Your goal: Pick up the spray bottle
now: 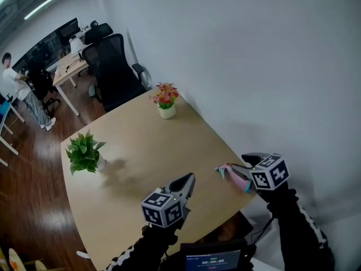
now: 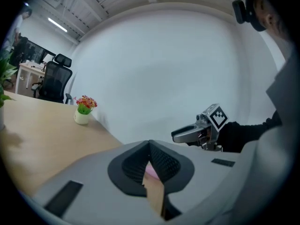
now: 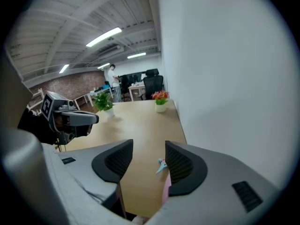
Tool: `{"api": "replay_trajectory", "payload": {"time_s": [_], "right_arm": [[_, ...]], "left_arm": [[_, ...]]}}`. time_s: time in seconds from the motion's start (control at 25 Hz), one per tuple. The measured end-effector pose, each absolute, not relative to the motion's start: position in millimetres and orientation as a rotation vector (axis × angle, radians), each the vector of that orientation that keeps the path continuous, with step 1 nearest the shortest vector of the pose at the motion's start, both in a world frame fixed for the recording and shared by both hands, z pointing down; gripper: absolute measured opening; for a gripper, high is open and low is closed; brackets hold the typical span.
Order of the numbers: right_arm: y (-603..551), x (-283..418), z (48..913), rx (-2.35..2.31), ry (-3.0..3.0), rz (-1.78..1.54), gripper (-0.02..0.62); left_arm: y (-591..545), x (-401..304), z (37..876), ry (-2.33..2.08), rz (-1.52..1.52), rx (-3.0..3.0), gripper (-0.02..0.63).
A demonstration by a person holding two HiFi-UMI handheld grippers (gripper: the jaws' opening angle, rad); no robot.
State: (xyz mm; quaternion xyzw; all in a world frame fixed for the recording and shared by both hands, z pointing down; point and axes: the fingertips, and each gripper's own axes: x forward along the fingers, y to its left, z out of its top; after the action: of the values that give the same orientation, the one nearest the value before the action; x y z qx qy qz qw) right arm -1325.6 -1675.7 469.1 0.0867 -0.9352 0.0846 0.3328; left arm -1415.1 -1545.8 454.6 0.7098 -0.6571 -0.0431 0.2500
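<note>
Right gripper view: fingers [image 3: 185, 165] mostly hide spray bottle [image 3: 161, 165] (blue nozzle shows).

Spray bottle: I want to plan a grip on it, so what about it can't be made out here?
- Head view: the spray bottle is small, and the right gripper covers its far end, so its full length and pose are unclear.
- Right gripper view: only the blue nozzle and a pink strip show; the right-hand one of the open jaws hides the rest.
- Left gripper view: just a pink sliver shows behind the left gripper's shut jaws.
</note>
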Motion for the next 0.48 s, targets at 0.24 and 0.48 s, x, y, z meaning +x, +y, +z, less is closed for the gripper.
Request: {"api": "replay_trajectory", "payload": {"time_s": [0.24, 0.48], "right_arm": [[-1715, -1333, 561, 0.132, -2.142, 0.251, 0.201], [-1742, -1333, 657, 0.061, -1.836, 0.314, 0.308]], "left_arm": [[-1588, -1432, 514, -1.779, -0.002, 1.737, 0.006], [-1620, -1428, 567, -1.694, 0.036, 1.689, 0.026]]}}
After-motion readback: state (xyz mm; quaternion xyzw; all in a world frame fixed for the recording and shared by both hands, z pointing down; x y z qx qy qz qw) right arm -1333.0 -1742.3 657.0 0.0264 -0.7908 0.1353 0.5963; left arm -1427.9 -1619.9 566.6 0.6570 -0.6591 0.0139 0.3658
